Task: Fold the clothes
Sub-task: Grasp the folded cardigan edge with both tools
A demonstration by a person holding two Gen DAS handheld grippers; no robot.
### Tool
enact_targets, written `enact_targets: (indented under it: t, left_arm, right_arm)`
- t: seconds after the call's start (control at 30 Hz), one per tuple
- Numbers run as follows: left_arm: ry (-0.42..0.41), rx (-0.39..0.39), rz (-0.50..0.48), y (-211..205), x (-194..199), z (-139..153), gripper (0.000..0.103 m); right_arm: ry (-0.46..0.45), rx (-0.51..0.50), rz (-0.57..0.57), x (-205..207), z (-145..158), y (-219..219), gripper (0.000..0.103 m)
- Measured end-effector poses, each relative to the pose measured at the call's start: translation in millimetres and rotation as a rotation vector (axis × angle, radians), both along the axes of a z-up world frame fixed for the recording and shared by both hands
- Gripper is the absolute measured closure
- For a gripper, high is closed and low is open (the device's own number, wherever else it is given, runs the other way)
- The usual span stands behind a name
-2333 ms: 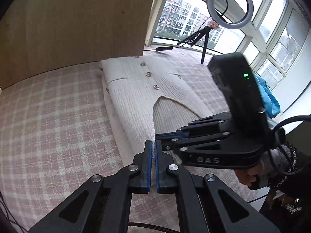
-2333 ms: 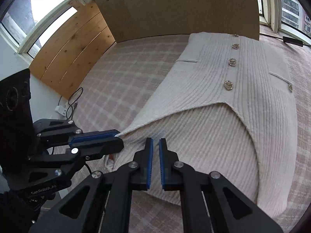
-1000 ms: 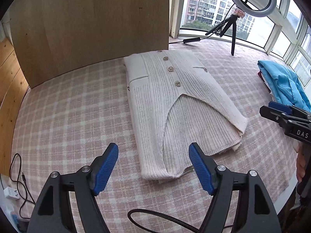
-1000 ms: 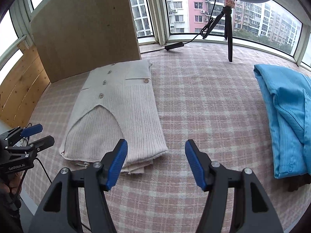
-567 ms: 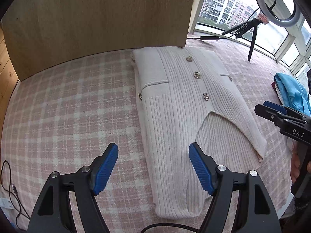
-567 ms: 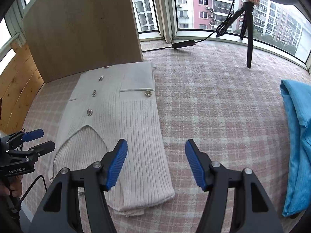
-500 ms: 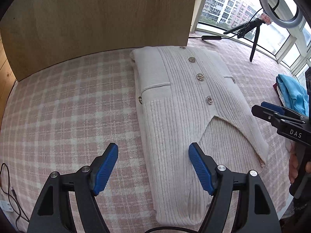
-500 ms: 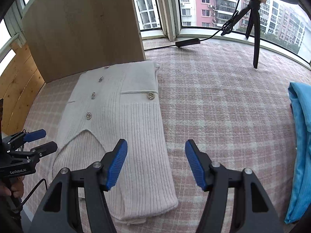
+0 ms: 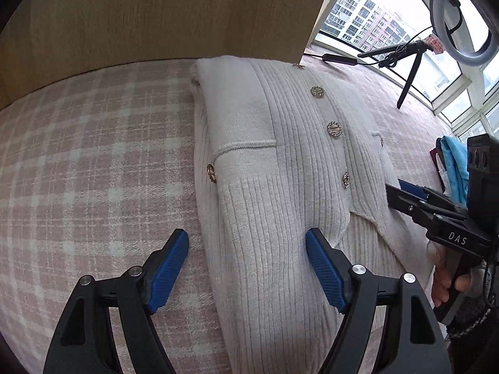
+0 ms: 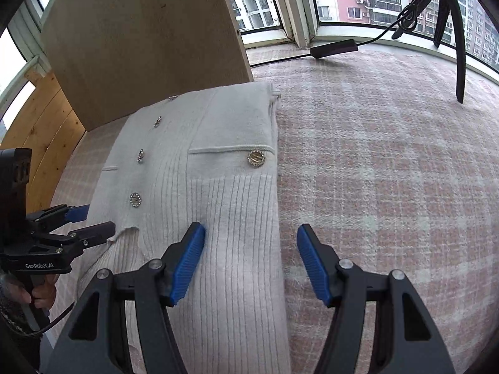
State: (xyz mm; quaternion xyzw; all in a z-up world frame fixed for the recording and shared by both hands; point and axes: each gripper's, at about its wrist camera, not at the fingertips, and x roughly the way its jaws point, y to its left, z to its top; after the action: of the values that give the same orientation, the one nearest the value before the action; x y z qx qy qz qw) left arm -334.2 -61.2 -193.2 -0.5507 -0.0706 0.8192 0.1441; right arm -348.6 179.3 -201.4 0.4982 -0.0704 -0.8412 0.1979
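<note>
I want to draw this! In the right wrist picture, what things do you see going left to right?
Left gripper → cream cardigan → pink checked blanket → black tripod leg.

- One cream knit cardigan (image 9: 280, 205), folded lengthwise on the checked cover.
- Six metal buttons (image 9: 334, 129) on it in all.
- Two grippers: left gripper (image 9: 246, 268), right gripper (image 10: 251, 261).
- One ring light (image 9: 461, 15) on its tripod.
- One blue garment (image 9: 453, 159), perhaps more stacked beneath.
</note>
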Motion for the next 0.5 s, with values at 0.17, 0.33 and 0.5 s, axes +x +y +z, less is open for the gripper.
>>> enact_targets:
  t: [0.17,0.33,0.5]
  left_arm:
    - [0.036,-0.01,-0.057,20.1,2.9,-0.2,0.03]
    - [0.09,0.017,-0.103,39.3,7.6,-0.2,0.047]
    - [0.117,0.083,-0.11,44.7,7.4,-0.4,0.064]
  right_arm:
    - [0.003,-0.031,0.038,2.2,0.8,-1.6,0.041]
    - [-0.037,-0.126,0.073,3.6,-0.1,-6.2,0.059]
    - [-0.044,-0.216,0.073,11.4,-0.4,-20.3,0.067]
